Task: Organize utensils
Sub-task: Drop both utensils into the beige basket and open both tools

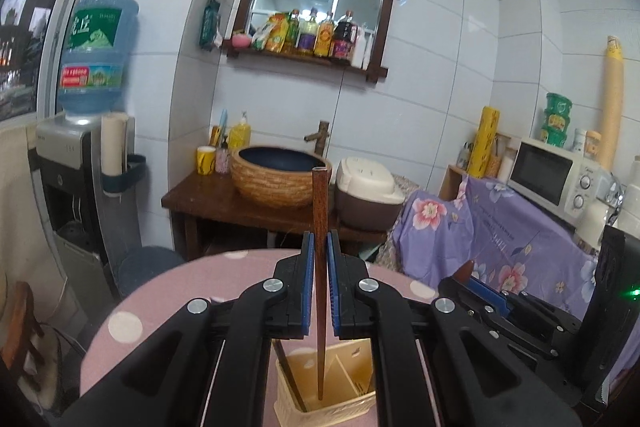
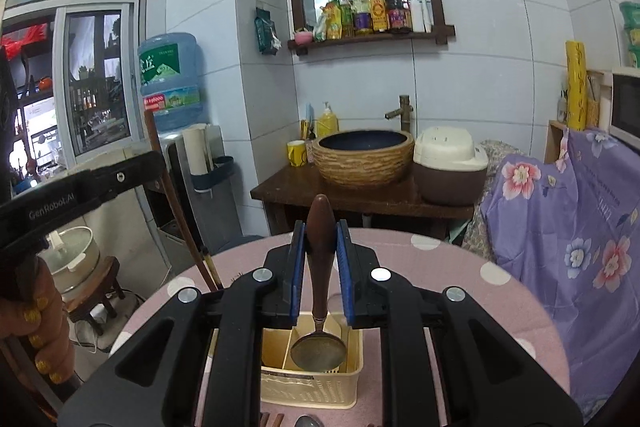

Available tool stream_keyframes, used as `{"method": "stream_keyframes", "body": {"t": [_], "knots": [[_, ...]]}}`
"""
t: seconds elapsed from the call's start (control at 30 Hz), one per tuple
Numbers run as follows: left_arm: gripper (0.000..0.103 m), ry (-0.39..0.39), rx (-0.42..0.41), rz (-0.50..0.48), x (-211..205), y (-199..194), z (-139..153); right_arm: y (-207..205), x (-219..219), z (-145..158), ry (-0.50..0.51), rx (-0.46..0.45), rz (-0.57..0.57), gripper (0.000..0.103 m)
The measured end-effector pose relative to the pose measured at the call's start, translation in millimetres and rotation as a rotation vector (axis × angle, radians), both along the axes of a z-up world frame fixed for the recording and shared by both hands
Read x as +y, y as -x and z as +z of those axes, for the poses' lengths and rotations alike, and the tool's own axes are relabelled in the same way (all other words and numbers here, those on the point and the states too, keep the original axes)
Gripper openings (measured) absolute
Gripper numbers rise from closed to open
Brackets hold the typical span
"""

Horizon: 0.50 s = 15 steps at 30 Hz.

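Observation:
My left gripper (image 1: 319, 239) is shut on a dark wooden chopstick (image 1: 320, 203) held upright, its lower tip hanging over a cream utensil holder (image 1: 336, 411) on the pink dotted table (image 1: 160, 299). Another dark stick (image 1: 289, 379) leans in the holder's left compartment. My right gripper (image 2: 320, 227) is shut on the brown handle of a spoon (image 2: 319, 291), whose metal bowl hangs just above the same cream holder (image 2: 312, 391). In the right wrist view the left gripper's chopstick (image 2: 172, 195) shows at the left. More utensils (image 2: 308, 421) lie at the table's near edge, mostly cut off.
Beyond the table stand a wooden washstand with a basin (image 2: 362, 159) and a rice cooker (image 2: 448, 167). A water dispenser (image 1: 80, 155) is at the left. At the right, a purple flowered cloth (image 1: 520, 239) lies under a microwave (image 1: 556, 175). A hand in an orange sleeve (image 2: 36, 327) holds the left gripper.

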<state>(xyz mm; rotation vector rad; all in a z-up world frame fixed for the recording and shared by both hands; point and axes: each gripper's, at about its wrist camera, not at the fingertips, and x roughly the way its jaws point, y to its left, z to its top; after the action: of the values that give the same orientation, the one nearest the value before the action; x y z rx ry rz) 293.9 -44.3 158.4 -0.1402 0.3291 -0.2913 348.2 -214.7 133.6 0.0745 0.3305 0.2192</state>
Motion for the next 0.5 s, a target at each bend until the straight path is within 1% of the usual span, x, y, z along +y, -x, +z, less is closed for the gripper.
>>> {"method": "stream_keyframes", "body": {"t": [0.17,0.27,0.4,0.43,0.5], "knots": [[0.008,-0.025,0.042,0.003,-6.2,-2.2,-36.3,-2.3,7.7,-33.6,0.019,0.034,-0.003,0.016],[0.008,-0.023,0.081,0.001,-6.8,-5.4,-54.2,-1.9,8.9,-46.7,0.019,0.054,-0.002,0.016],[0.008,-0.02,0.122,0.002,-6.5,-10.4,-70.8,-3.6,9.8,-60.3,0.026,0.082,-0.005,0.016],[0.004,-0.023,0.127,0.006,-6.3,-11.3,-74.6,-4.5,9.8,-63.4,0.028,0.09,-0.007,0.016],[0.002,-0.028,0.142,0.006,-6.3,-13.2,-79.3,-5.7,9.0,-69.4,0.025,0.102,-0.011,0.016]]}}
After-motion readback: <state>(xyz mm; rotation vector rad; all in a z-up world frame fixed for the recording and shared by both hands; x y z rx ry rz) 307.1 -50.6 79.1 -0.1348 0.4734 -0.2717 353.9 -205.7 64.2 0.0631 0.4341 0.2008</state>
